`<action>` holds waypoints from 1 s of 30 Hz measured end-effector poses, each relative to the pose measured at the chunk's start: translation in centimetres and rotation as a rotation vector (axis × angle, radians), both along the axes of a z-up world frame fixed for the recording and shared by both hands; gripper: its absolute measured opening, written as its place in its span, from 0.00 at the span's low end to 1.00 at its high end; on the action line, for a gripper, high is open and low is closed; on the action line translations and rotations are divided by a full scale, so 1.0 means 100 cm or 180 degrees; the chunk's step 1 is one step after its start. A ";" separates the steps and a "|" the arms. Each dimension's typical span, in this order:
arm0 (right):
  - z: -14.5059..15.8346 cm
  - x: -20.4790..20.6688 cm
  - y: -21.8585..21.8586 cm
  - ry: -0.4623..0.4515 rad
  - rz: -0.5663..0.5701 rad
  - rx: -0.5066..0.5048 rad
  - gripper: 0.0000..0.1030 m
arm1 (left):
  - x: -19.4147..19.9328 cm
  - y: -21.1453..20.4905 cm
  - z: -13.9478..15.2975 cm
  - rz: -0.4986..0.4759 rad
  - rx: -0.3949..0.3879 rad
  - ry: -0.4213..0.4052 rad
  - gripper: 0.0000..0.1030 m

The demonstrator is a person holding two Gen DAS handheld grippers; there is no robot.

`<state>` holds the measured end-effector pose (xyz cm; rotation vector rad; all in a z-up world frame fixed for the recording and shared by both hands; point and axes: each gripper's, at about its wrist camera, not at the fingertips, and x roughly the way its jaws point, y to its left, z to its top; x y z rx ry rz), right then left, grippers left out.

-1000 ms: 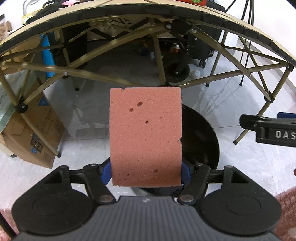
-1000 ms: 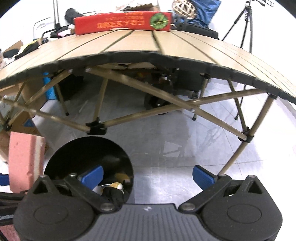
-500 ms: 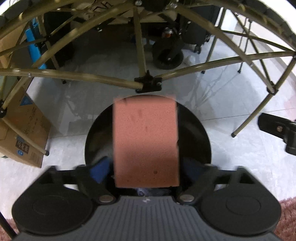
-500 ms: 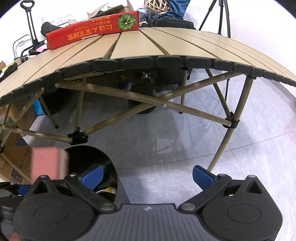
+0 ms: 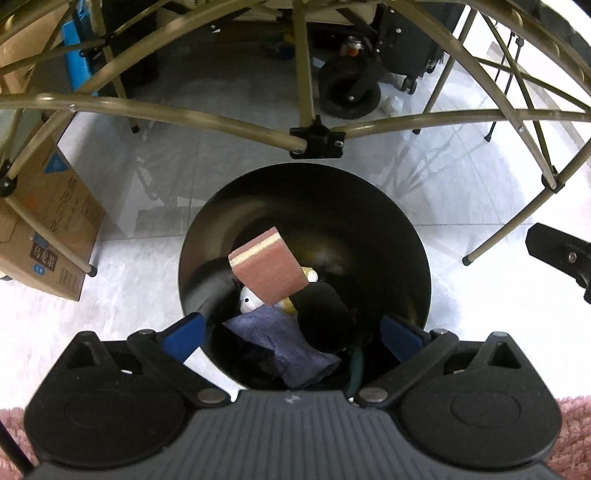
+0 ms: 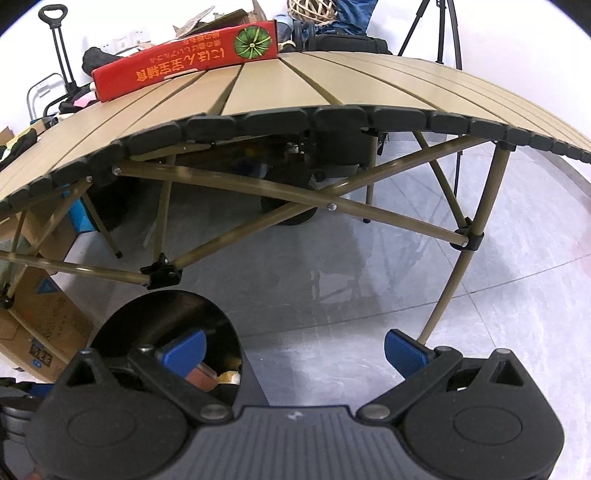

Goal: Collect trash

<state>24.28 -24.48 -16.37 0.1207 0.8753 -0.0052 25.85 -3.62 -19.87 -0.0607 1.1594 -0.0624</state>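
Observation:
A pink sponge point(image 5: 267, 271) with a pale layer lies tilted inside the round black bin point(image 5: 399, 229), on top of a blue cloth point(image 5: 284, 343) and pale bits of trash. My left gripper point(image 5: 291, 332) hangs straight over the bin's near rim, open wide, with nothing between its blue pads. In the right wrist view the bin point(image 6: 155, 314) stands at lower left and a corner of the sponge point(image 6: 199, 374) shows inside. My right gripper point(image 6: 295, 349) is open and empty, to the right of the bin above the floor.
A folding table point(image 6: 332, 96) with olive legs point(image 5: 221, 123) spans the bin's far side; a red box point(image 6: 184, 72) lies on it. A cardboard box point(image 5: 48, 229) stands left of the bin. A pink rug point(image 5: 572, 428) lies nearest me. A tripod point(image 6: 443, 29) stands behind.
My left gripper opened and let go of the pink sponge, which dropped into the bin. The left view tipped further down over the bin; the right gripper rolled a little.

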 end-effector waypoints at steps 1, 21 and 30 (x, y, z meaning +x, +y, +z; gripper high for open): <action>0.000 -0.001 0.000 -0.0009 0.0007 0.0013 1.00 | -0.002 0.003 0.002 0.0019 -0.0025 -0.0008 1.00; 0.076 -0.131 0.039 -0.0392 0.0794 0.0079 1.00 | -0.143 0.055 0.112 -0.0193 0.0087 -0.1061 1.00; 0.106 -0.194 0.057 -0.0513 0.1029 0.0013 1.00 | -0.211 0.068 0.136 -0.0262 0.0121 -0.1217 1.00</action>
